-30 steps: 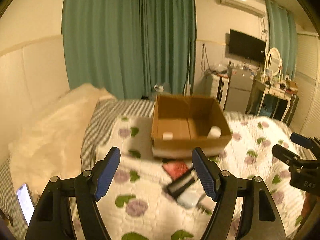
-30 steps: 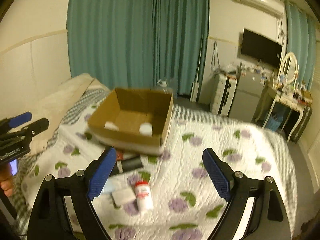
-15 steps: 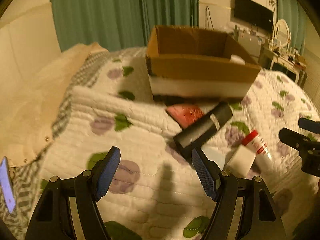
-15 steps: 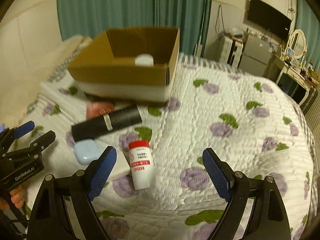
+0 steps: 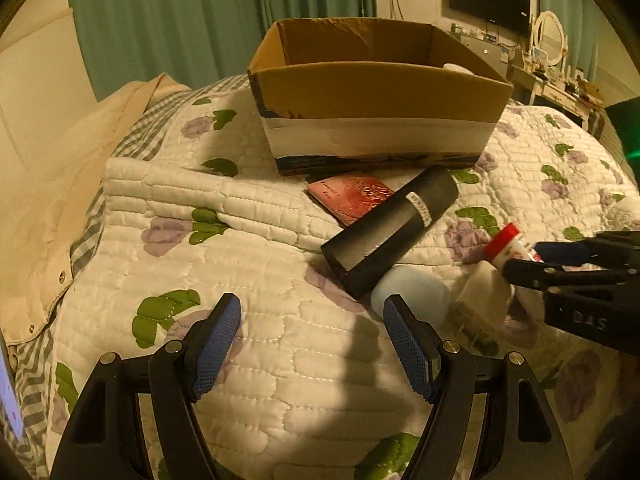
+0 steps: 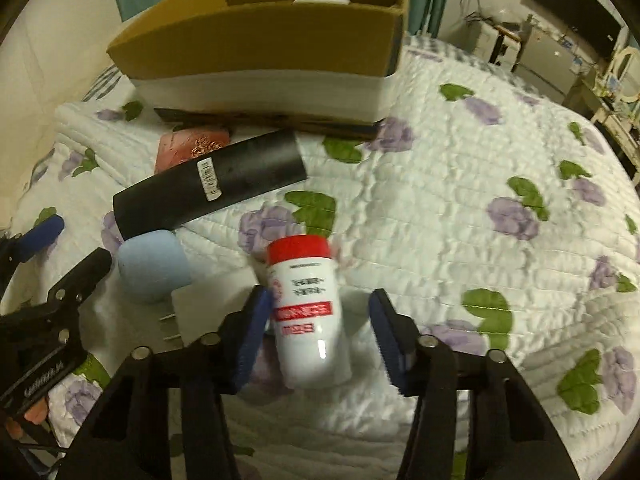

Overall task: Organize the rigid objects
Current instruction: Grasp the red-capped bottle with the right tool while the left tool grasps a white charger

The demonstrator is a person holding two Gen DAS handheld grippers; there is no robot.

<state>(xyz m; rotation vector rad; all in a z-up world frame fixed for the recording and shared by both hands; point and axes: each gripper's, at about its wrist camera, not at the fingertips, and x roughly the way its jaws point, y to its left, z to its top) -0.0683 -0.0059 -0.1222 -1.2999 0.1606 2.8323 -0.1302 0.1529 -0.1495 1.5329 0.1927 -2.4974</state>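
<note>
Pickup is the step in hand: the right gripper (image 6: 320, 326) straddles the red-capped white bottle (image 6: 310, 312) lying on the quilt (image 6: 440, 208), jaws spread and apparently not yet touching it. Next it must close squarely and lift toward the cardboard box (image 6: 272, 36). The left gripper (image 5: 312, 344) hangs spread and empty; only its view shows the pink booklet (image 5: 352, 196) fully, while the bottle is mostly hidden there.
</note>
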